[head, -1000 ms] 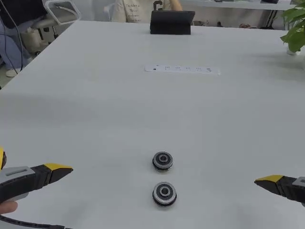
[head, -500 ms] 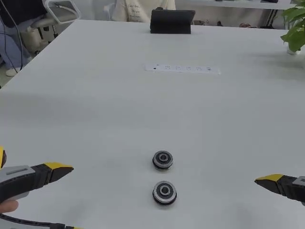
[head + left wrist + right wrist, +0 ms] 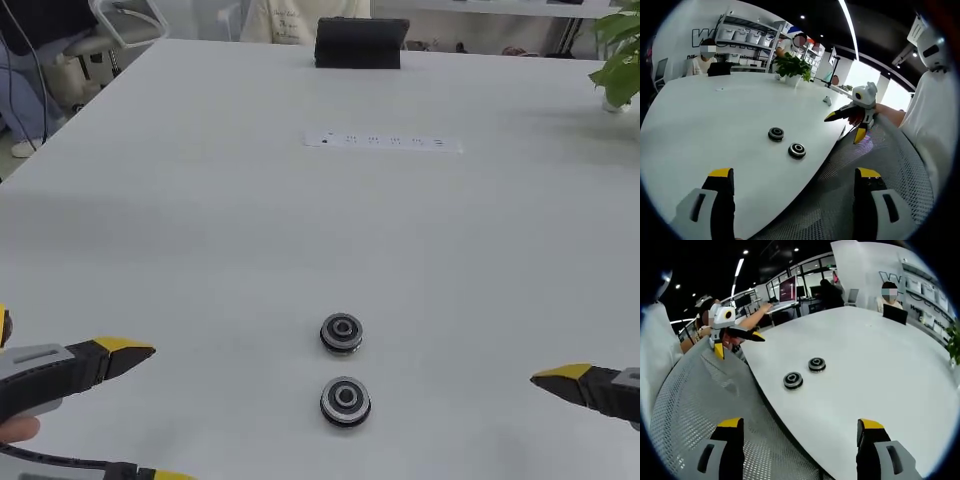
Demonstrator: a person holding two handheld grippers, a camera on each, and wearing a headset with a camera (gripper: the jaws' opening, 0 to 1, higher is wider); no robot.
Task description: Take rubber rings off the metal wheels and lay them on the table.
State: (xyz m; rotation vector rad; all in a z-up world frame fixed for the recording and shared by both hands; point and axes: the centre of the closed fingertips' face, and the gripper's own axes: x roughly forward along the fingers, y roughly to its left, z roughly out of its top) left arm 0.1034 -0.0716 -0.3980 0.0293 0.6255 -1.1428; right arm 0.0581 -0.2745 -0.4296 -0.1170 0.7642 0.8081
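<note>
Two metal wheels with black rubber rings lie flat on the white table, one farther (image 3: 342, 334) and one nearer (image 3: 345, 401). They appear again as the far wheel (image 3: 775, 133) and near wheel (image 3: 797, 150) in the left gripper view, and as the far wheel (image 3: 816, 364) and near wheel (image 3: 793, 380) in the right gripper view. My left gripper (image 3: 792, 182) is open at the table's near left, its yellow-tipped finger (image 3: 115, 351) well left of the wheels. My right gripper (image 3: 800, 432) is open too, its fingertip (image 3: 562, 376) far right of them. Neither holds anything.
A white power strip (image 3: 382, 143) lies mid-table. A black device (image 3: 360, 44) stands at the far edge, where a person sits. A green plant (image 3: 617, 60) is at the far right. A mesh chair (image 3: 695, 405) is beside the near table edge.
</note>
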